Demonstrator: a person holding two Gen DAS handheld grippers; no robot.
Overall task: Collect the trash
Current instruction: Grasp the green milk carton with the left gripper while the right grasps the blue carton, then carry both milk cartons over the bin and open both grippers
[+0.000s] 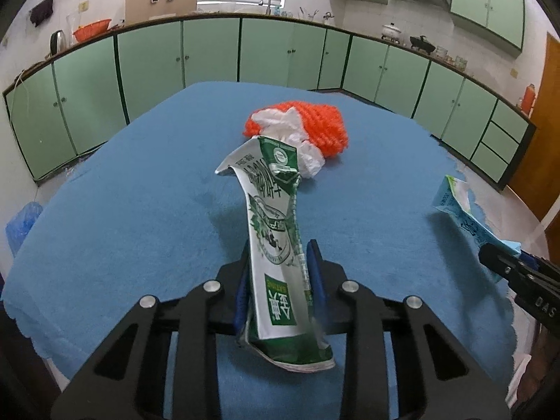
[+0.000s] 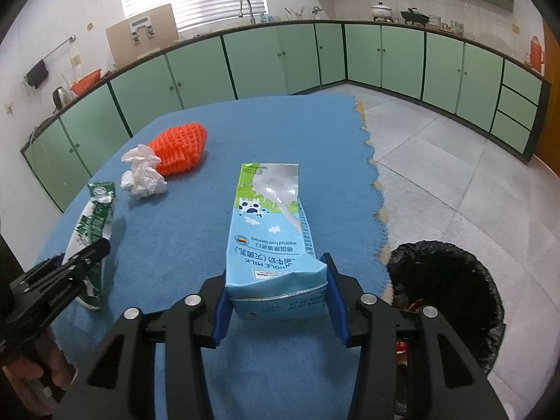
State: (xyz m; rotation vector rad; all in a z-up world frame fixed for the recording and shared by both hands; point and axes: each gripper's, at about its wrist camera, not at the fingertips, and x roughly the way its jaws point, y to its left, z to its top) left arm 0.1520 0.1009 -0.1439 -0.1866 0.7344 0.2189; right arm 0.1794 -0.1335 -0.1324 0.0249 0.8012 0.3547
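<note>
My left gripper (image 1: 280, 273) is shut on a crushed green and white milk carton (image 1: 273, 231), held above the blue tablecloth (image 1: 122, 210); it also shows in the right wrist view (image 2: 94, 224). My right gripper (image 2: 276, 280) is shut on a flattened light blue whole milk carton (image 2: 269, 227), also seen at the right in the left wrist view (image 1: 462, 213). A crumpled white tissue (image 2: 141, 175) and an orange foam net (image 2: 178, 148) lie on the cloth at the far left. A bin lined with a black bag (image 2: 451, 290) stands on the floor to the right.
The tablecloth's right edge (image 2: 374, 182) drops to a tiled floor (image 2: 455, 161). Green kitchen cabinets (image 2: 266, 59) run along the back and right walls. A blue plastic bag (image 1: 21, 224) sits low at the left of the table.
</note>
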